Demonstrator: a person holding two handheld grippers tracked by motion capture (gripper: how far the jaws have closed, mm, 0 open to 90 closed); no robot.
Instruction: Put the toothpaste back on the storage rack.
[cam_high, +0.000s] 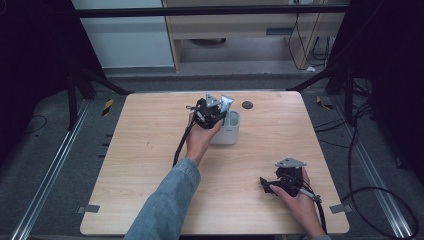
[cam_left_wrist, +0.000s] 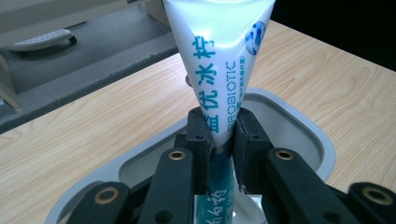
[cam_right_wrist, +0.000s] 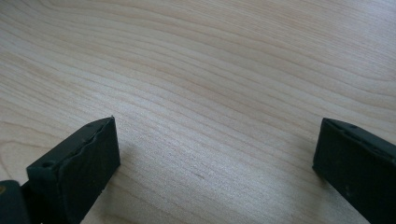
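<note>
My left gripper (cam_left_wrist: 219, 135) pinches a white toothpaste tube (cam_left_wrist: 217, 56), jaws tight on its lower part, holding it upright over the grey cup (cam_high: 231, 131) near the table's (cam_high: 150, 150) far middle. My right gripper (cam_right_wrist: 215, 154) rests near right, jaws wide apart, holding nothing.

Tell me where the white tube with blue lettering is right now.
The white tube is clamped in the left gripper, standing over the grey cup near the table's far middle in the high view.
</note>
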